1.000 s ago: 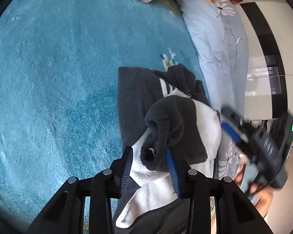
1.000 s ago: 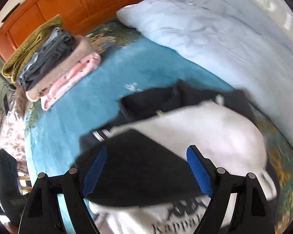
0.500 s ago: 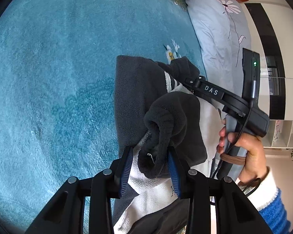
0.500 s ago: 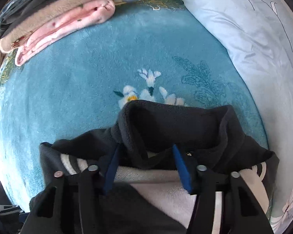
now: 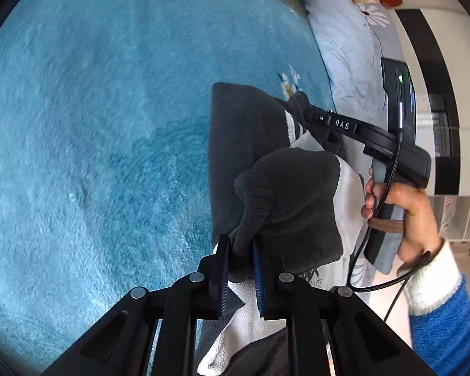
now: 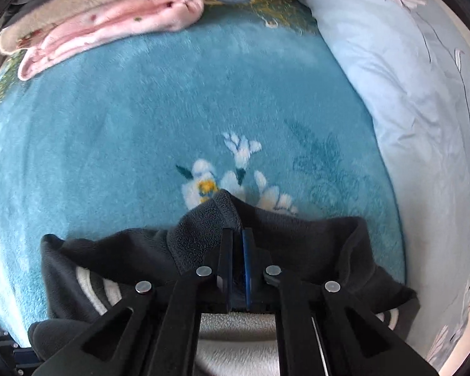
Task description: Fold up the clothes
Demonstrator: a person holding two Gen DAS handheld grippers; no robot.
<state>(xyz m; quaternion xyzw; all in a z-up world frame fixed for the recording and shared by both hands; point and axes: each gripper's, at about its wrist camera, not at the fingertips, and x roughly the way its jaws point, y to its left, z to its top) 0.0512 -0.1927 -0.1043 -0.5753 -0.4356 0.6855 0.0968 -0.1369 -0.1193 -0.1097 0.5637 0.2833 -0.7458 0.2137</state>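
Observation:
A dark grey and white fleece sweater (image 5: 244, 144) lies on a teal plush blanket (image 5: 94, 141). My left gripper (image 5: 240, 244) is shut on a bunched dark grey sleeve cuff (image 5: 257, 200) that lies over the sweater's white body. My right gripper (image 6: 237, 235) is shut on the sweater's dark collar (image 6: 210, 219), at its far end by a white flower print. In the left wrist view the right gripper (image 5: 316, 119) reaches onto the collar, held by a hand.
A stack of folded clothes, pink on the near side (image 6: 109, 28), sits at the far edge of the blanket. A light blue floral pillow (image 6: 407, 72) runs along the right side. White wall and shelving lie beyond the bed (image 5: 454, 213).
Both grippers have closed: the left on the sleeve cuff, the right on the collar. The right gripper came in over the sweater to the collar end.

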